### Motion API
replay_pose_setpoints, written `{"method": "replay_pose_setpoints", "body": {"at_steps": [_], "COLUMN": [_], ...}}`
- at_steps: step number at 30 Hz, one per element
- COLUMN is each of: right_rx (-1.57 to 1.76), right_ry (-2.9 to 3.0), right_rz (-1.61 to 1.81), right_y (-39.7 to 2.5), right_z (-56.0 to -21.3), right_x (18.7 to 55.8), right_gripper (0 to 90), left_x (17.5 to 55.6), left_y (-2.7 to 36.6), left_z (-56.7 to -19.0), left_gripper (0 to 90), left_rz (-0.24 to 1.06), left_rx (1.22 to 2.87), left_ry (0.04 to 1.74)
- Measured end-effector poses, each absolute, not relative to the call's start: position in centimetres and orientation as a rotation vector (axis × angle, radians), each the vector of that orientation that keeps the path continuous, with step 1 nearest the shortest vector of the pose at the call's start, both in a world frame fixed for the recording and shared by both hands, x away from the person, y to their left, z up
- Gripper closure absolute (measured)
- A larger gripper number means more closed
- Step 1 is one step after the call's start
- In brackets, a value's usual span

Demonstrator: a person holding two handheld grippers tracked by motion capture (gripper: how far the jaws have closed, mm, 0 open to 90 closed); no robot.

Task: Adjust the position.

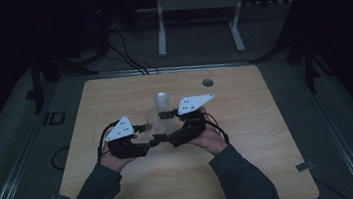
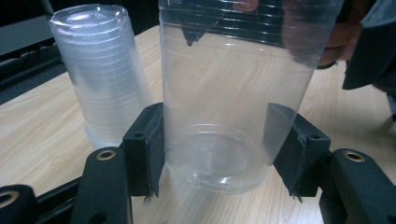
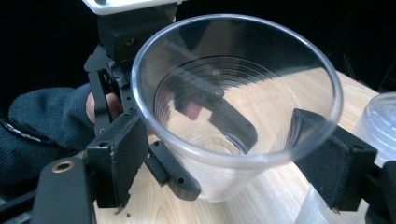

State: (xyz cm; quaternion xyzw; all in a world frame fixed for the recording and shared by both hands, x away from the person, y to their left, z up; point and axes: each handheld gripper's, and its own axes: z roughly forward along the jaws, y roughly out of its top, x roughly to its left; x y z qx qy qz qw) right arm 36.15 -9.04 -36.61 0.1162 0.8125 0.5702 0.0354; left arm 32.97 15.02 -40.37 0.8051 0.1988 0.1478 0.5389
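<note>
Left gripper view: clear plastic cup stands upright on desk, near-centre, w/ left gripper clamped on its lower wall. Right gripper grips upper wall below rim. Judged light, thin, slippery, crush-prone; hold low w/ min. force. Transparent, ribbed top. Inverted cup stack just beside.

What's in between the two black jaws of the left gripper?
A clear cup, upright on the table, sits between the left gripper's jaws in the left gripper view.
</note>
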Motion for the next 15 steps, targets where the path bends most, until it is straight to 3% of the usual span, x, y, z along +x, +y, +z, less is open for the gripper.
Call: {"method": "replay_pose_setpoints", "body": {"at_steps": [15], "right_rx": [0.382], "right_ry": [2.425], "right_rz": [1.919], "right_y": [-9.72], "right_z": [-36.7], "right_x": [36.27], "right_gripper": [19.4], "left_x": [32.89], "left_y": [14.93], "left_z": [-40.42], "left_gripper": [40.8], "left_rz": [0.316], "left_rx": [1.87], "left_ry": [0.471]}}
